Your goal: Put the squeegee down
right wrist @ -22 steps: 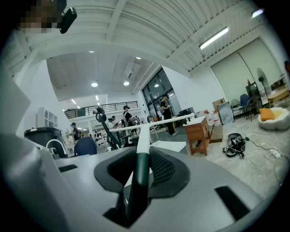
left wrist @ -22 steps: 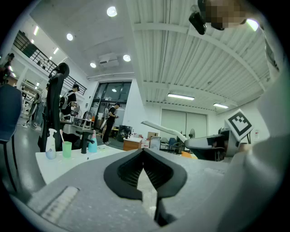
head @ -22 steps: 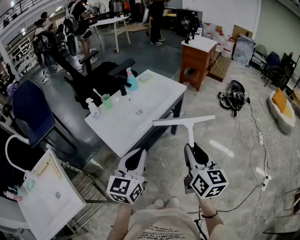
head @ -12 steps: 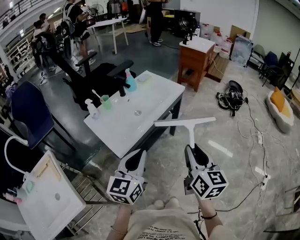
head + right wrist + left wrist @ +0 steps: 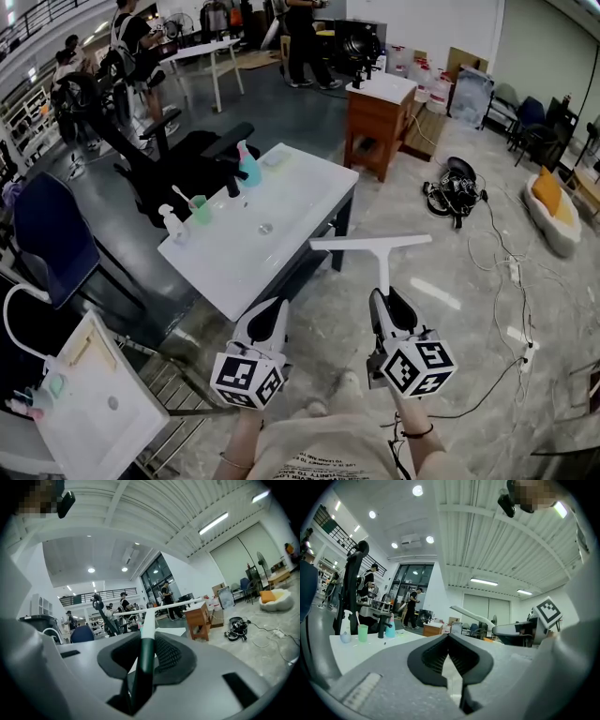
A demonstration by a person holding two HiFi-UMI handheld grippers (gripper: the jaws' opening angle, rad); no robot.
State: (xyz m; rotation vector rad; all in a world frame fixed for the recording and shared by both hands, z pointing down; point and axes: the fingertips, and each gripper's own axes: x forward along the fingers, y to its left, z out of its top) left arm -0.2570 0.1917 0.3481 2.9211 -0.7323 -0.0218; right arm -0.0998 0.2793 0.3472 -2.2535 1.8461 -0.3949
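The right gripper is grasping the squeegee by its handle at the centre of the frame, over the floor. The left gripper is hanging clenched and empty. If the right gripper releases before it is over the table, the squeegee is probably falling.
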